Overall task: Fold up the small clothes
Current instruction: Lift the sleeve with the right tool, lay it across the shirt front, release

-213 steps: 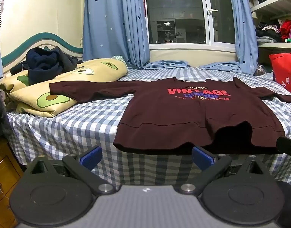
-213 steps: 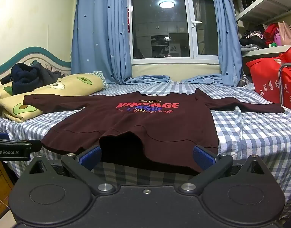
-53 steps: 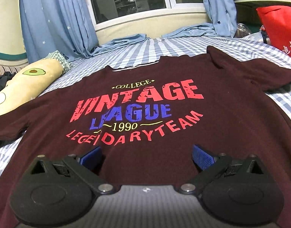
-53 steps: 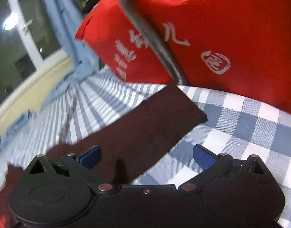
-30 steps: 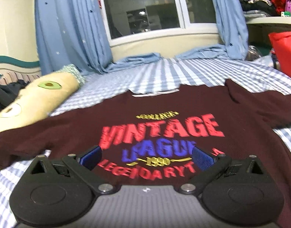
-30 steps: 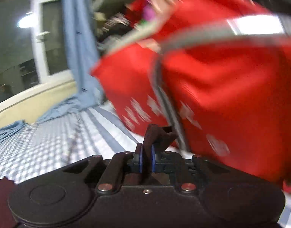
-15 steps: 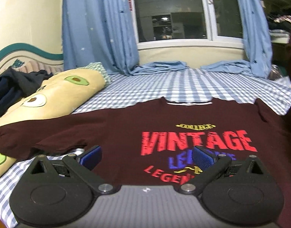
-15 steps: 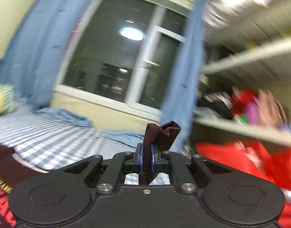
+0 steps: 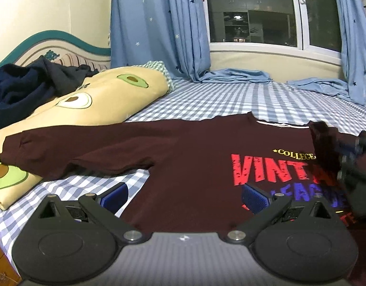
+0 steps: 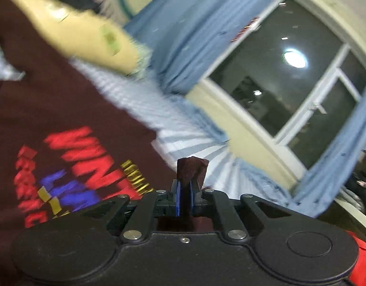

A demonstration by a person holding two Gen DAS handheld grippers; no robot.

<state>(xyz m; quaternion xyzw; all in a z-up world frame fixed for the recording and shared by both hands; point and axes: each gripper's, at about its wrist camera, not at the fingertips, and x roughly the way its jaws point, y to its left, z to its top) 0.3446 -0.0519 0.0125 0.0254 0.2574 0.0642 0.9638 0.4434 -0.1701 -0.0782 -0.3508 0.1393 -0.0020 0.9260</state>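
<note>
Checked bedsheet point(image 9: 230, 102) carries maroon shirt point(image 9: 183, 147) below curtained window point(image 9: 254, 12).

The right gripper point(image 9: 350, 164) is smeared and cut by the frame edge in the left wrist view, hiding the sweatshirt point(image 9: 195, 157) print's end; probably motion blur.

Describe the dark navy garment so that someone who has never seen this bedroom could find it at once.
Start at the bed's headboard with its teal wavy trim, on the left in the left wrist view. Just below it lies the cream avocado-print pillow. The navy garment is the crumpled heap on that pillow's far end, unlike the maroon printed shirt, which lies spread flat.
</note>
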